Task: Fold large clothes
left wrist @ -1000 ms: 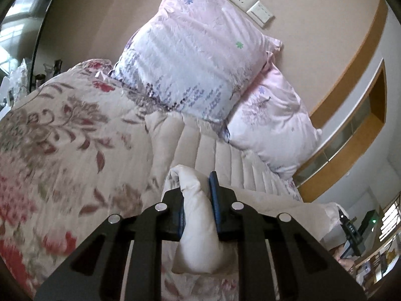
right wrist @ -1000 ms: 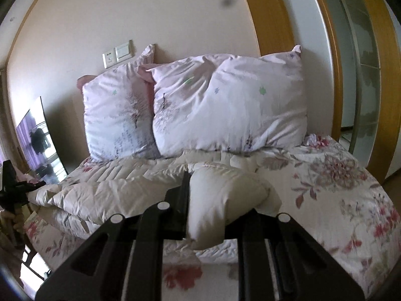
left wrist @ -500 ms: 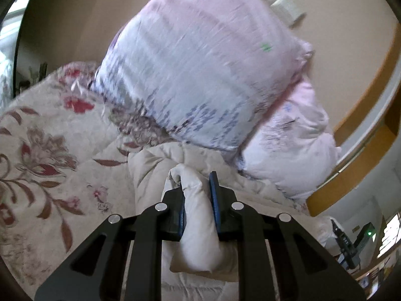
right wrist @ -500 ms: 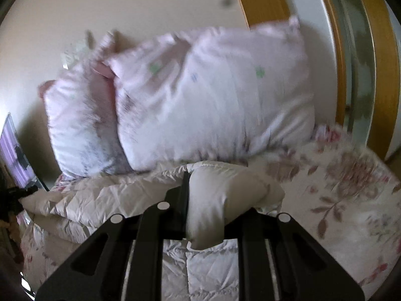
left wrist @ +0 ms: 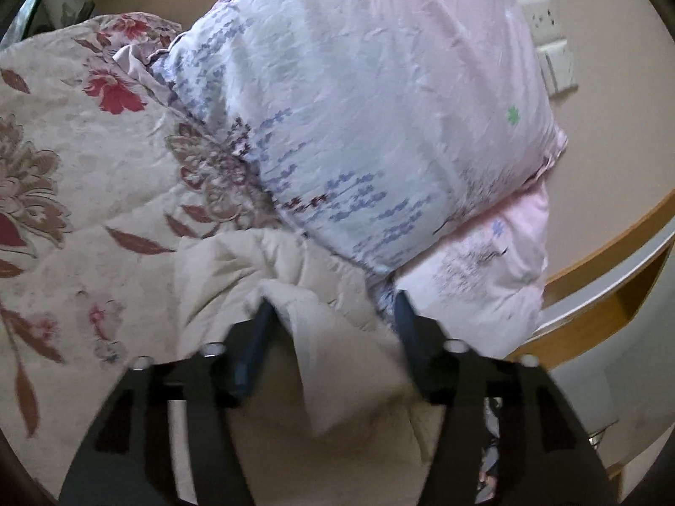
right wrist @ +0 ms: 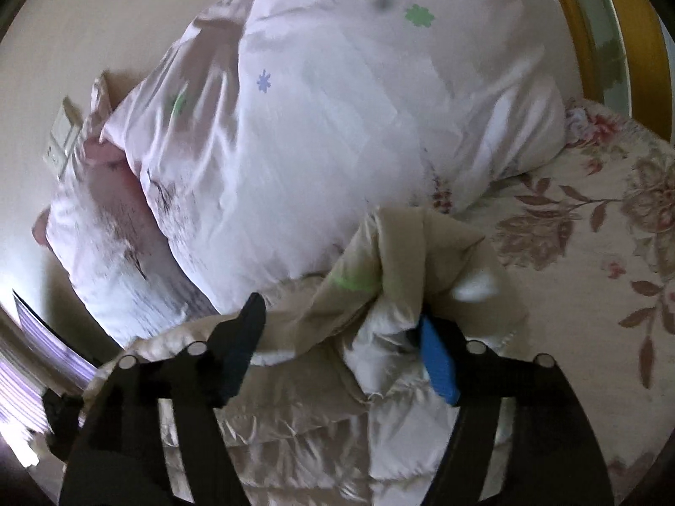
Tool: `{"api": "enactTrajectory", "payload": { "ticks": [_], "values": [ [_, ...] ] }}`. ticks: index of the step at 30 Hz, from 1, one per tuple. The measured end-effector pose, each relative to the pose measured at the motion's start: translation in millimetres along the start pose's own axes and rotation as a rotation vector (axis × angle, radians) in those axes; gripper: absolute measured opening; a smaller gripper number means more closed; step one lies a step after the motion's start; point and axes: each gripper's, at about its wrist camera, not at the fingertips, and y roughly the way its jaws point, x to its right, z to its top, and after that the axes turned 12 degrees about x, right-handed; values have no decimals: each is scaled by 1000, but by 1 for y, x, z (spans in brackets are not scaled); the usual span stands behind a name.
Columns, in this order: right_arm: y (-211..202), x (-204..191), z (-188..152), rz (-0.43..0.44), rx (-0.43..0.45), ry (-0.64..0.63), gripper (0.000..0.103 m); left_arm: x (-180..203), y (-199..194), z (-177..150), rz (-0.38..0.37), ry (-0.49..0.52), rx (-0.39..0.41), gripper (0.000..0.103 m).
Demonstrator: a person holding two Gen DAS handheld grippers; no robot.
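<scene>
A cream quilted jacket [left wrist: 346, 371] lies on the bed right in front of the pillows. In the left wrist view my left gripper [left wrist: 333, 316] has its jaws opening wide. A loose corner of the jacket rests between the fingers and neither pad presses on it. In the right wrist view the jacket [right wrist: 295, 434] spreads below my right gripper [right wrist: 337, 312], whose jaws are also opening. A bunched fold [right wrist: 405, 261] sits beside the blue-padded right finger [right wrist: 438, 367], no longer squeezed.
Two pink-white floral pillows [left wrist: 358, 105] [left wrist: 485, 278] lean on the wall just beyond the jacket; the right wrist view shows them too [right wrist: 337, 126]. The flowered bedspread [left wrist: 84, 147] [right wrist: 590, 253] stretches to either side. Wall sockets [left wrist: 544, 12] and a wooden frame [left wrist: 611, 253] stand behind.
Both grippers carried the jacket's folds toward the pillows and downward, rolling as they went. Their jaws, shut on the fabric before, now stand wide and the folds have dropped loose.
</scene>
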Motion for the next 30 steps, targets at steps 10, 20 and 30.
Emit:
{"api": "enactTrajectory", "payload": {
  "ticks": [10, 20, 30],
  "values": [
    [-35, -6, 22, 9, 123, -115, 63, 19, -42, 13, -55, 30, 182, 71],
    [19, -13, -29, -155, -112, -306, 60, 52, 10, -63, 163, 435, 23, 75],
    [61, -4, -41, -327, -124, -349, 67, 22, 46, -70, 335, 482, 53, 75]
  ]
}}
